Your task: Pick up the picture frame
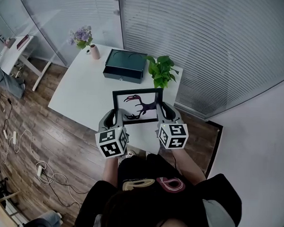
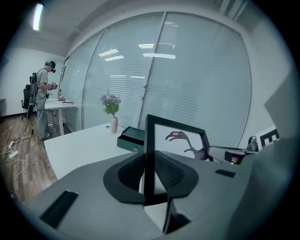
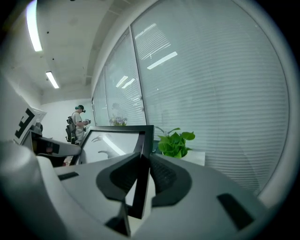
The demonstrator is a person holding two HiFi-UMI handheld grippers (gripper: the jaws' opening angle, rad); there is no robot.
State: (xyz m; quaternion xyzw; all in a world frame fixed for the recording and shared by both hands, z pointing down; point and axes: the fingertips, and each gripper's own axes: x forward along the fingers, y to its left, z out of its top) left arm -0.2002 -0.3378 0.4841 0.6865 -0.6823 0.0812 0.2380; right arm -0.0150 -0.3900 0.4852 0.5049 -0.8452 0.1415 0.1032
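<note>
The picture frame, black-edged with a dark bird-like print on white, hangs in the air above the white table, tilted up toward me. My left gripper is shut on its left edge, and the right gripper is shut on its right edge. In the left gripper view the frame's black edge stands upright between the dark pads of the left gripper. Seen from the right gripper view, the frame is pinched at its side by the right gripper.
On the table behind the frame stand a dark green box, a potted plant and a vase of purple flowers. Glass walls with blinds run behind. Cables lie on the wood floor. A person stands by a far desk.
</note>
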